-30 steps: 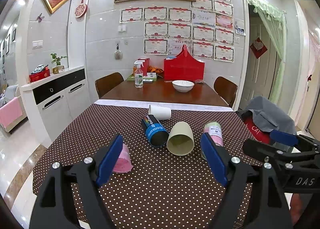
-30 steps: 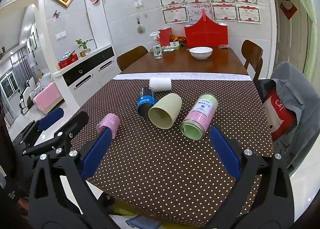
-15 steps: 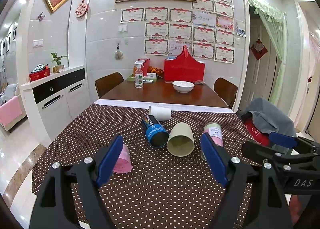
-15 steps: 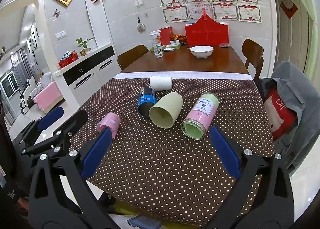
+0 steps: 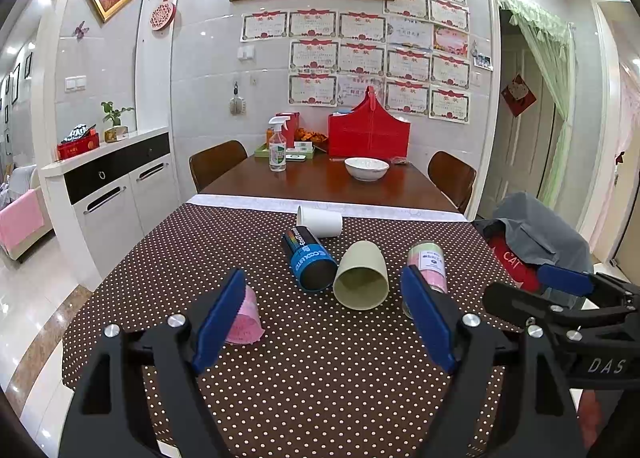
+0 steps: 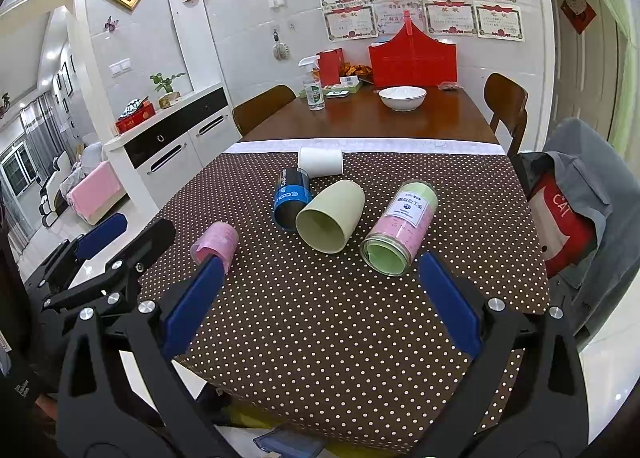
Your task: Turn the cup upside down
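Several cups lie on their sides on the brown dotted tablecloth (image 5: pixel 320 358). A pale green cup (image 5: pixel 362 276) (image 6: pixel 330 216) lies in the middle, mouth towards me. Beside it are a blue-and-black cup (image 5: pixel 310 260) (image 6: pixel 290 196), a white cup (image 5: pixel 320 220) (image 6: pixel 320 162), a pink cup (image 5: pixel 242 318) (image 6: pixel 216 240) and a clear pink-labelled cup (image 5: pixel 426 264) (image 6: pixel 400 232). My left gripper (image 5: pixel 326 322) is open and empty above the near cloth. My right gripper (image 6: pixel 320 302) is open and empty, further right and back.
Beyond the cloth the wooden table (image 5: pixel 320 182) holds a white bowl (image 5: pixel 366 168), a spray bottle (image 5: pixel 277 150) and a red basket (image 5: pixel 368 132). Chairs stand at both sides. A chair with grey clothing (image 6: pixel 580 194) is close on the right. A white cabinet (image 5: pixel 116 186) stands left.
Both grippers have drifted very slightly; the view has barely shifted. The cups have not moved.
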